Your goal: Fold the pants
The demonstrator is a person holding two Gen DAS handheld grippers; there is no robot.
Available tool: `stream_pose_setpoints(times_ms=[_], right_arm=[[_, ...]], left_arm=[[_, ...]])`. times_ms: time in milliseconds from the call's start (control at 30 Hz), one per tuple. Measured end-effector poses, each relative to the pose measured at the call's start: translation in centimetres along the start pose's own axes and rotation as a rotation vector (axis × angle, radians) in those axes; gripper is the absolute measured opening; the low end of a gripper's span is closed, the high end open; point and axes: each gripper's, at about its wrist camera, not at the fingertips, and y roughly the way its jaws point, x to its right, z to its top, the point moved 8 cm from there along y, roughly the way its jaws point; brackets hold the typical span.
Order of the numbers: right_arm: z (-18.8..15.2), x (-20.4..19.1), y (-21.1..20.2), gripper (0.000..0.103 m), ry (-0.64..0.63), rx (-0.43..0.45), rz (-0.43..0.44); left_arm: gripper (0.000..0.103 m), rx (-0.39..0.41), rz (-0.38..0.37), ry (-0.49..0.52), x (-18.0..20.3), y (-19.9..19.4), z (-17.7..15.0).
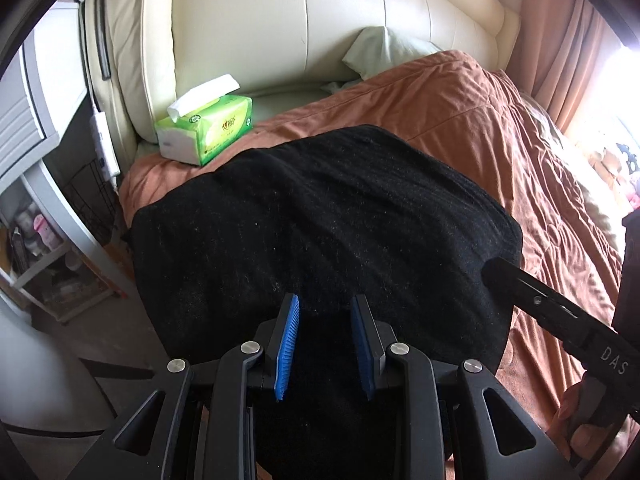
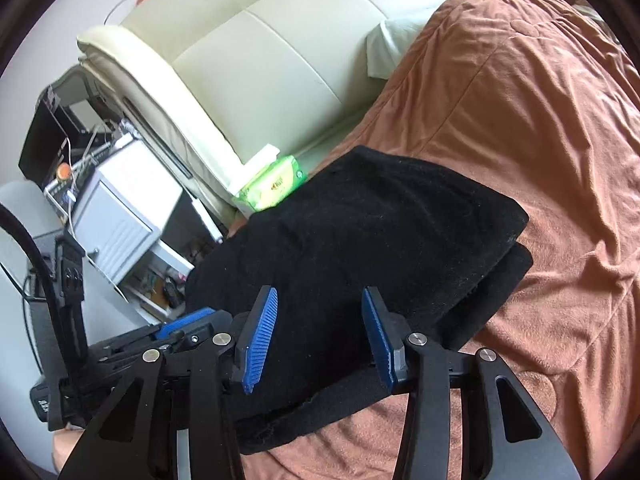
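We are looking across the bed [image 1: 460,120], where the black pants [image 1: 320,220] are lying folded near its left edge, seemingly finished. Both the left hand-held gripper [image 1: 326,344] and right hand-held gripper [image 2: 320,340] are hovering part-open, gripping nothing.

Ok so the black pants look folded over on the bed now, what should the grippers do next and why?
Probably lower the left gripper and press the top layer flat. The black pants lie in stacked layers on the brown bedspread, but the top looks rumpled and its right edge sits off the layer beneath. Both grippers show a gap between their pads with no cloth visibly pinched, the right gripper included.
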Motion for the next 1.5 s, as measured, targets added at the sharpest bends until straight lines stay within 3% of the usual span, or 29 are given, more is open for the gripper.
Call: stream_pose_setpoints(times_ms=[100, 300, 533, 700, 867, 933, 1100, 1167, 1233, 1300, 1400, 1500], right_arm=[[-0.6, 0.7, 1.0, 0.037, -0.012, -0.022, -0.026], [-1.7, 1.0, 1.7, 0.035, -0.058, -0.033, -0.078], [-3.9, 2.0, 0.9, 0.035, 0.013, -0.026, -0.099], [-3.8, 1.9, -3.2, 0.035, 0.116, -0.003, -0.07], [-4.1, 2.3, -7.8, 0.035, 0.126, 0.025, -0.127], [-4.5, 2.8, -9.7, 0.035, 0.145, 0.034, -0.141], [-6.9, 3.9, -14.8, 0.052, 0.187, 0.06, -0.196], [-7.7, 3.9, -17.1, 0.067, 0.197, 0.08, -0.221], [-8.2, 3.7, -19.3, 0.095, 0.202, 0.105, -0.241], [-8.7, 3.1, -21.7, 0.103, 0.197, 0.137, -0.259], [-9.9, 2.1, -24.5, 0.103, 0.187, 0.159, -0.291], [-11.1, 0.8, -26.8, 0.103, 0.174, 0.169, -0.304]], left_arm=[[0.029, -0.002, -0.03, -0.03, -0.4, 0.4, -1.1], [0.029, -0.005, -0.039, -0.039, -0.3, 0.5, -2.6], [0.029, -0.007, -0.007, 0.004, 0.4, -0.3, -4.2], [0.029, 0.025, -0.001, 0.036, 1.5, -2.4, -4.0], [0.029, 0.03, -0.047, 0.055, 3.4, -4.9, -4.1], [0.034, 0.037, -0.066, 0.072, 4.2, -6.0, -4.2], [0.055, 0.048, -0.094, 0.085, 6.0, -8.4, -4.9], [0.065, 0.052, -0.103, 0.097, 6.7, -9.4, -5.3], [0.078, 0.06, -0.106, 0.11, 7.3, -10.5, -5.8], [0.088, 0.075, -0.097, 0.124, 7.9, -11.7, -6.3], [0.098, 0.08, -0.093, 0.139, 8.6, -13.3, -7.4], [0.1, 0.082, -0.106, 0.147, 9.2, -14.6, -8.5]])
